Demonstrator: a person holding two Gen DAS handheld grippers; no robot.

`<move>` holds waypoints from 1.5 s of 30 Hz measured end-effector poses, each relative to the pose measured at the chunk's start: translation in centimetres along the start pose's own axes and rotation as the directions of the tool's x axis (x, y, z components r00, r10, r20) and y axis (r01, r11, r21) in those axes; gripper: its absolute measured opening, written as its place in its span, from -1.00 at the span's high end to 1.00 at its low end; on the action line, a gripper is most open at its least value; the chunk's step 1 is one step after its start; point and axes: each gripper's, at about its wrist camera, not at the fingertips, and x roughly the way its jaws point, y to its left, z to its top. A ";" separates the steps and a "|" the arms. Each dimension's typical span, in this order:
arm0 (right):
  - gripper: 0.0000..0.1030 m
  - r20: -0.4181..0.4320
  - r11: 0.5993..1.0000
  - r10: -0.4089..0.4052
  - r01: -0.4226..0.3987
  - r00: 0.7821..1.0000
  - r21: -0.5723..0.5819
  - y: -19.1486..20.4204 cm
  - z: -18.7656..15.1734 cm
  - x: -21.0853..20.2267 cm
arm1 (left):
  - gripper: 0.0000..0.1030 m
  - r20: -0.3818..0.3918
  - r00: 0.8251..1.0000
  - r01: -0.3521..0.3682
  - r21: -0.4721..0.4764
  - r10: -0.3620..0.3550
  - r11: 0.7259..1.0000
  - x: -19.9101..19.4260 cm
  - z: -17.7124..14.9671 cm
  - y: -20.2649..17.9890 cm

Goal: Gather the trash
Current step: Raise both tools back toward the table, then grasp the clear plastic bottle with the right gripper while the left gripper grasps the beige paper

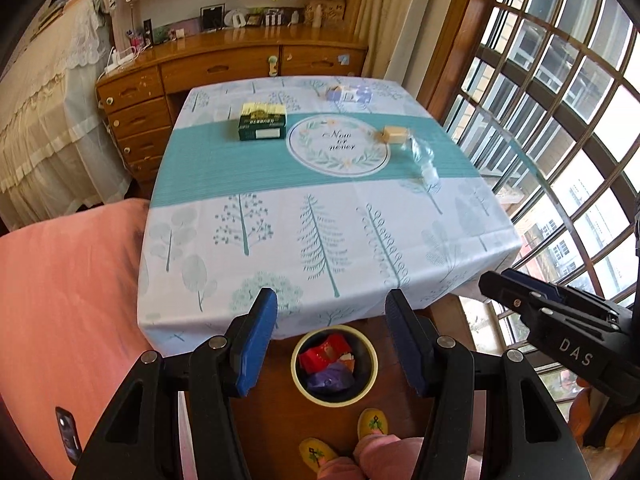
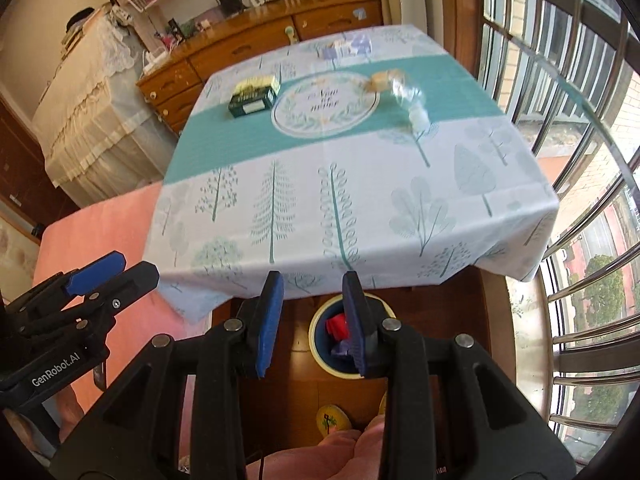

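A: Item one, the bin (image 1: 334, 364); round, pale yellow rim, dark inside; on the wooden floor just past the near edge of the table (image 1: 320, 240). Contents?

B: A red wrapper (image 1: 325, 353) on top; something purple (image 1: 332, 376) beneath it; a scrap of orange and white at the side; no more can be made out.

A: Item two, trash on the tablecloth?

B: A dark green box (image 1: 262, 122) with a yellow top, at the left of the teal band; a small tan carton (image 1: 396, 135) at the right of the printed wreath; a clear plastic bottle (image 1: 424, 158) lying just beside that carton; a blue-and-white packet (image 1: 347, 93) near the far edge; all blurred.

A: Grippers?

B: Left gripper (image 1: 331, 340), blue pads well apart, nothing between them, held above the bin; right gripper (image 2: 313, 320), pads parted also, nothing held, over the same bin.
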 end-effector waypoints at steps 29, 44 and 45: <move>0.12 0.039 0.978 -0.045 0.052 0.998 -0.201 -12.4 23.0 15.2 | -0.13 -0.100 0.986 -0.143 -0.063 0.136 0.988 18.4 20.6 -5.2; 0.08 0.002 0.932 -0.071 0.067 0.997 -0.356 -13.4 25.4 27.4 | -0.13 -0.220 0.959 -0.196 -0.068 0.177 0.978 28.1 25.1 -7.3; 0.08 -0.003 0.935 -0.061 0.056 0.998 -0.351 -13.6 25.7 27.4 | -0.13 -0.222 0.959 -0.194 -0.064 0.175 0.979 28.4 25.3 -7.4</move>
